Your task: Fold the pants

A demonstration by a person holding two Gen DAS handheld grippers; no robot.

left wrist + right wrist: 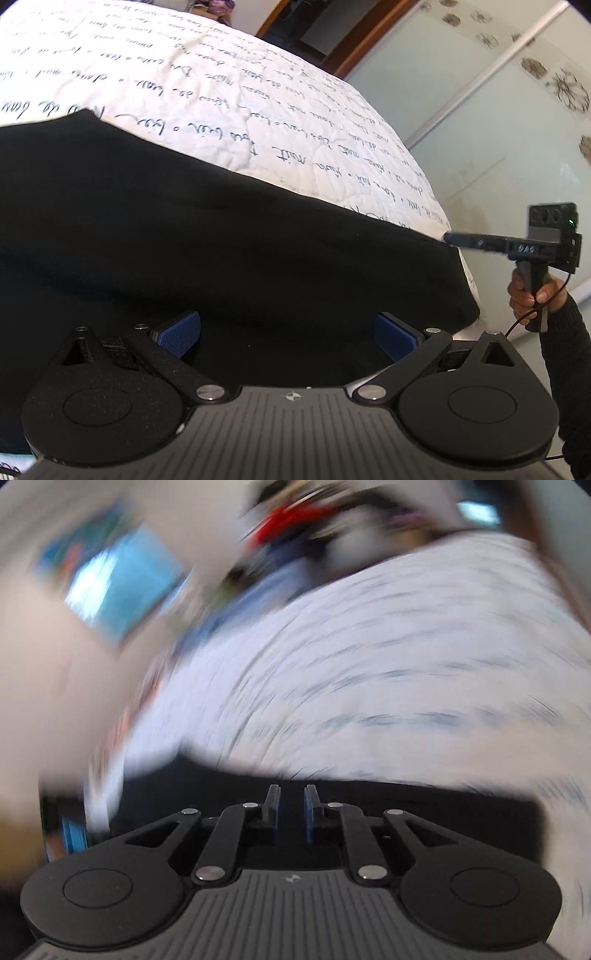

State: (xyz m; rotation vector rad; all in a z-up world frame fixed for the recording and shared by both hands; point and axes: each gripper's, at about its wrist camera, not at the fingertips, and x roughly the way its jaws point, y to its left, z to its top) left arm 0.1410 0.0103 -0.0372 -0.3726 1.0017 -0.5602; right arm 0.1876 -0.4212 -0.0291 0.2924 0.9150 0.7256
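Note:
Black pants point(184, 221) lie spread on a white bedspread with handwriting print point(221, 74). My left gripper point(288, 332) hovers low over the near part of the pants, its blue pads point(177, 332) wide apart with only flat cloth below. In the same view my right gripper point(448, 237) comes in from the right, its narrow tip at the pants' far right corner by the bed's edge. The right wrist view is smeared by motion. In it the right gripper point(291, 801) has its jaws nearly together, with the pants point(443, 812) dark around and between them.
A hand point(528, 295) in a dark sleeve holds the right gripper's handle beside the bed. Pale sliding wardrobe doors point(480, 110) stand close along the bed's right side. A wooden door frame point(351, 44) is at the far end. Blurred coloured clutter point(288, 520) lies beyond the bedspread point(369, 664).

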